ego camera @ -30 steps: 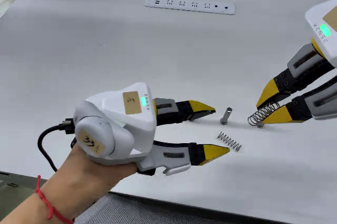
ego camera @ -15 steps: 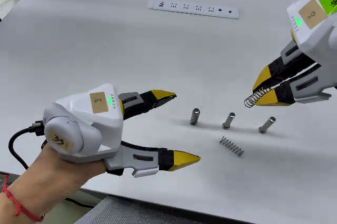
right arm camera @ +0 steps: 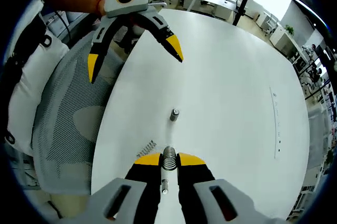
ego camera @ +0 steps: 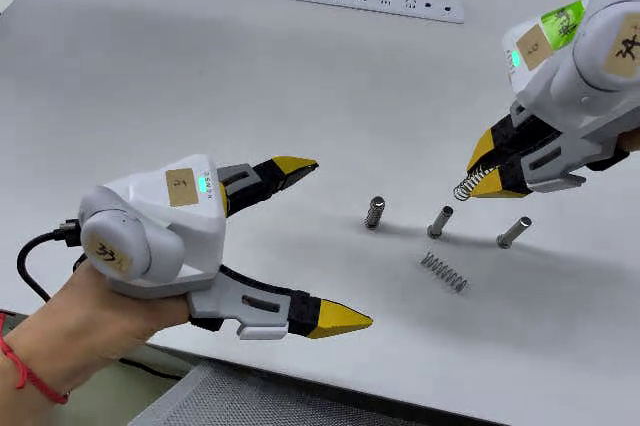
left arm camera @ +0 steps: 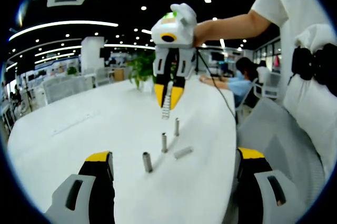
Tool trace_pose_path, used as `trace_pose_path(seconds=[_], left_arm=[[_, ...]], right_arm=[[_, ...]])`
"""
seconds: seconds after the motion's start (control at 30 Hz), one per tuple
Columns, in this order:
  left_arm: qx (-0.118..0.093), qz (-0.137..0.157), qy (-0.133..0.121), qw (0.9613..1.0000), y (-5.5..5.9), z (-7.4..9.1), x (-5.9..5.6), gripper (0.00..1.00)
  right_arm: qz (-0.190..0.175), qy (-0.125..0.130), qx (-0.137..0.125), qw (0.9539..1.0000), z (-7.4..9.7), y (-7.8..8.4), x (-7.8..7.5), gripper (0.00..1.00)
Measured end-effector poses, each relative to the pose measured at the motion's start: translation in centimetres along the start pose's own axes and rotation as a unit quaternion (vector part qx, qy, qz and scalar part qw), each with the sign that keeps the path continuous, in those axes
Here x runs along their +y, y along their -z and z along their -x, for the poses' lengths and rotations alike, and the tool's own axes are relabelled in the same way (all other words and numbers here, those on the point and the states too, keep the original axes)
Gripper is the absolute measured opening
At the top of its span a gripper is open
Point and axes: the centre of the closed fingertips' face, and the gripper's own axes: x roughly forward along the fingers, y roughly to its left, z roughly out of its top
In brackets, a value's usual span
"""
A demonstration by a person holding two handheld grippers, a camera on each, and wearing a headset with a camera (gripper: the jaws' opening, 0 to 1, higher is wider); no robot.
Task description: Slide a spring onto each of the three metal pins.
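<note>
About a third of the way, by my reading. Three pins stand in a row on the desk (ego camera: 200,66). The first pin (ego camera: 374,212) looks ribbed along its shaft, as if a spring already sits on it (too small to be sure). The middle pin (ego camera: 440,221) and the third pin (ego camera: 512,232) look smooth and bare.

The right gripper (ego camera: 480,174) hangs above the row with its jaws pressed onto a held spring (ego camera: 470,184), which sticks out from the tips and points down toward the middle pin without touching it. In the right gripper view the same coil (right arm camera: 168,158) sits between the yellow tips, with a pin (right arm camera: 174,114) ahead of it on the desk.

A loose spring (ego camera: 442,273) lies flat on the desk just in front of the middle pin, apart from all three.

The left gripper (ego camera: 320,241) hovers to the left of the row, jaws spread wide and pinching nothing. From its own view the pins stand between its tips, with the other gripper above them.

What seems left: seat the held spring on a bare pin, then pick up the loose spring and slide it onto the last one
</note>
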Motion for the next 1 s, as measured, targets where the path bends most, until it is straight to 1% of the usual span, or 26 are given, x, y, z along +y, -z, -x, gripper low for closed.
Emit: trace_pose_path(seconds=[0.17, 0.47, 0.63, 0.73, 1.0], left_arm=[[0.003, 0.008, 0.002, 1.0000, 0.7, 0.0, 0.0, 1.00], [0.000, 0.013, 0.000, 0.9999, 0.9, 0.1, -0.1, 1.00], [-0.003, 0.016, 0.000, 0.9999, 0.9, 0.0, -0.1, 1.00], [-0.007, 0.018, 0.001, 0.9998, 0.7, 0.0, -0.2, 0.99], [-0.012, 0.021, 0.002, 0.9997, 0.5, -0.2, -0.2, 0.99]], right_arm=[[-0.004, -0.008, 0.011, 0.9999, -1.1, 0.5, -0.1, 0.12], [-0.009, -0.017, 0.021, 0.9996, -2.1, 0.4, 0.5, 0.12], [-0.012, -0.022, 0.026, 0.9994, -2.5, 0.5, 0.7, 0.12], [-0.012, -0.025, 0.029, 0.9992, -2.8, 0.8, 0.5, 0.12], [-0.011, -0.030, 0.036, 0.9988, -3.2, 1.0, 0.5, 0.12]])
